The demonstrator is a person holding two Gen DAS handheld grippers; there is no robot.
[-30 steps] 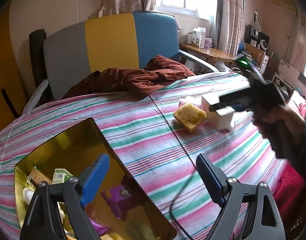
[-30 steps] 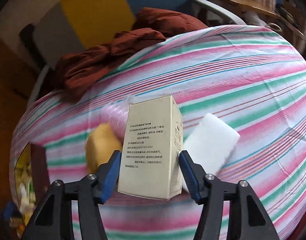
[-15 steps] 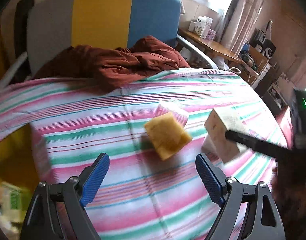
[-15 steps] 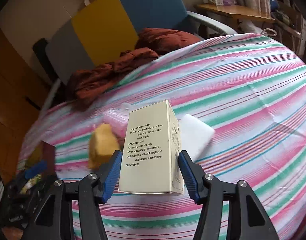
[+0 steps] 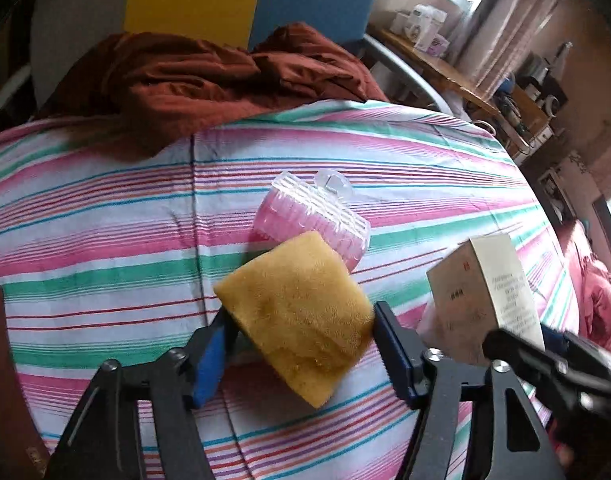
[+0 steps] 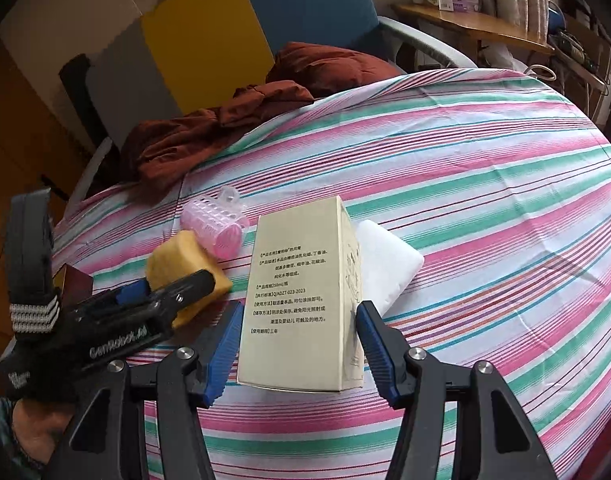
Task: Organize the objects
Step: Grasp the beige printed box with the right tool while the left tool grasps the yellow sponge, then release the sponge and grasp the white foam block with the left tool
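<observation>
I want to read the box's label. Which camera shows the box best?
The right wrist view: the box stands upright between the right gripper's fingers, its printed face square to the lens. The left wrist view shows it only at the right edge, tilted, blurred and partly hidden by the gripper.

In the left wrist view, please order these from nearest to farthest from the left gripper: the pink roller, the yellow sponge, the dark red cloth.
1. Yellow sponge: between the fingers of the left gripper.
2. Pink roller: just behind the sponge, on the striped sheet.
3. Dark red cloth: at the far edge, by the chair.
</observation>
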